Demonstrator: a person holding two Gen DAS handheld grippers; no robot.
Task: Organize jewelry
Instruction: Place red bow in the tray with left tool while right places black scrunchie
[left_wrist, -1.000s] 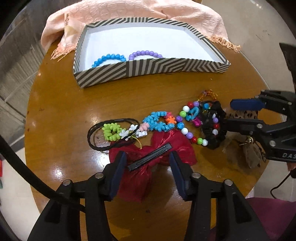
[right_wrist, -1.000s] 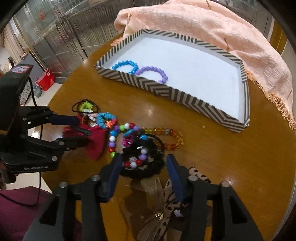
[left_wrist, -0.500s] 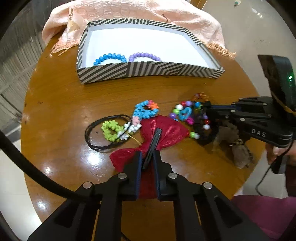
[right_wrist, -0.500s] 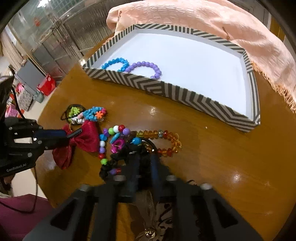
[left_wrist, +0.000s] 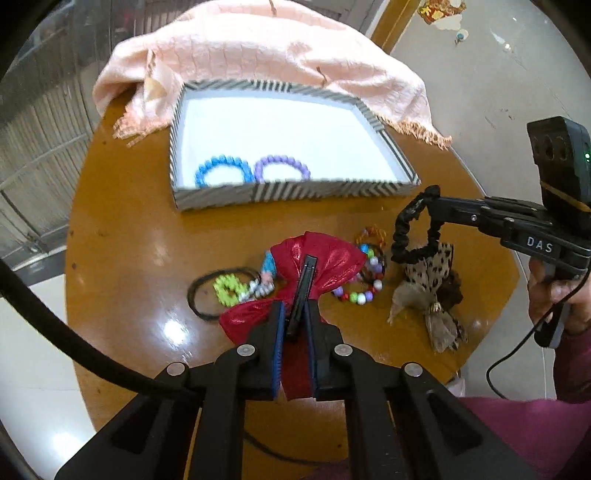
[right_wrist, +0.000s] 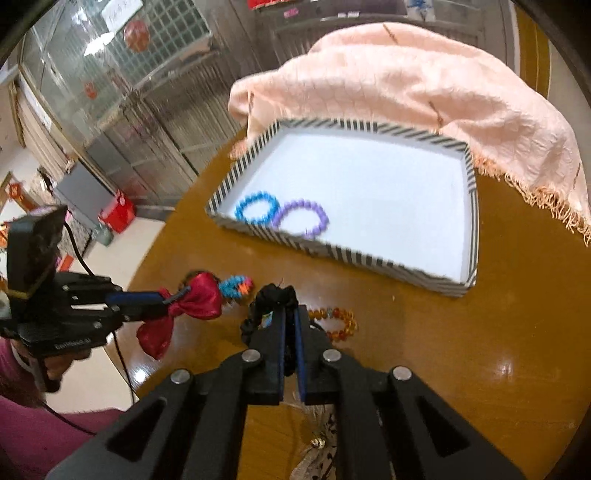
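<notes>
Softness is judged in both held items. The left tool (left_wrist: 295, 325) is clamped on the stiff black clip of the red bow (left_wrist: 325, 266), at centre frame above the tabletop (left_wrist: 122, 258). The right tool (right_wrist: 290, 332) is pinched shut on a limp black scrunchie (left_wrist: 410, 236), at right. The clip is judged the firmest hold. The tray (left_wrist: 288, 192) lies at upper centre. "DAS" is read on the right tool.
</notes>
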